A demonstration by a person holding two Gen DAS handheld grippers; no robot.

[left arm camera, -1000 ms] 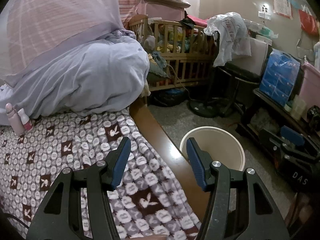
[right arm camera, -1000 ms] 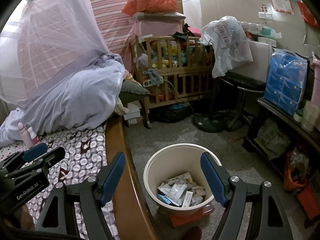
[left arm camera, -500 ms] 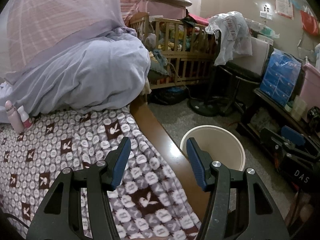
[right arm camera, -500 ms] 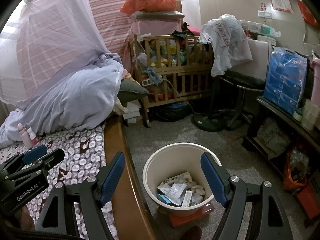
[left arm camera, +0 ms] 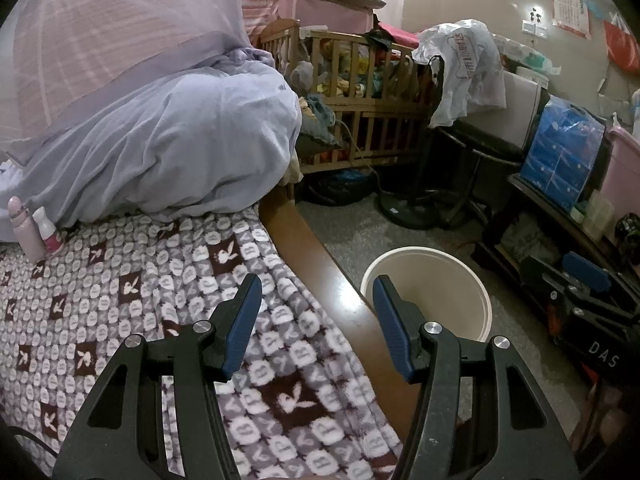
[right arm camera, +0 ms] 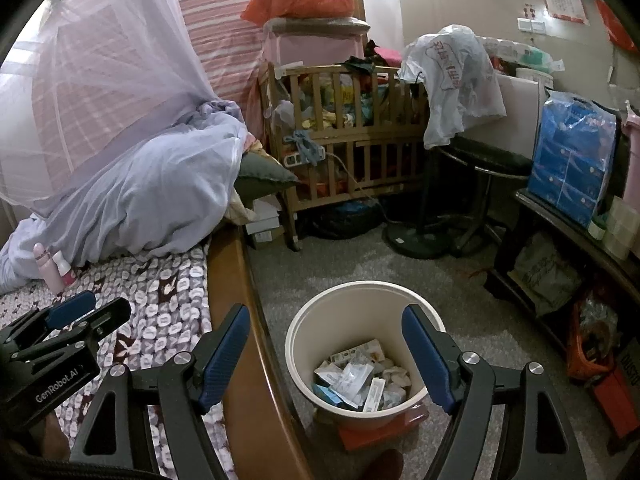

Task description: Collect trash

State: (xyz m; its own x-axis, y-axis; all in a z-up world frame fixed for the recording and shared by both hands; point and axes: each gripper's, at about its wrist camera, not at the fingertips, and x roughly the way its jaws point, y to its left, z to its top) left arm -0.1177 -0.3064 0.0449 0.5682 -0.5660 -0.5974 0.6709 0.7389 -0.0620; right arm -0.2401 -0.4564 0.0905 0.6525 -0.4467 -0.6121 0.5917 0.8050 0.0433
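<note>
A cream trash bucket [right arm camera: 304, 364] stands on the floor beside the bed, with several paper wrappers and small boxes [right arm camera: 360, 380] inside. It also shows in the left wrist view [left arm camera: 452, 280]. My right gripper [right arm camera: 326, 354] is open and empty, held above the bucket. My left gripper [left arm camera: 316, 326] is open and empty, over the bed's wooden edge [left arm camera: 320, 264] and the patterned blanket [left arm camera: 120, 300]. The left gripper also shows at the left of the right wrist view [right arm camera: 86, 314]. The right gripper shows at the right of the left wrist view [left arm camera: 584, 280].
Two pink bottles [left arm camera: 32, 232] stand on the blanket by a heap of lilac mosquito net [left arm camera: 168, 140]. A wooden crib [right arm camera: 344, 136], a black stool [right arm camera: 480, 184] and a low shelf with blue packs [right arm camera: 568, 160] ring the grey floor.
The left wrist view has shifted slightly, so the bottles and net sit a little lower and further right. Both grippers stay open and empty.
</note>
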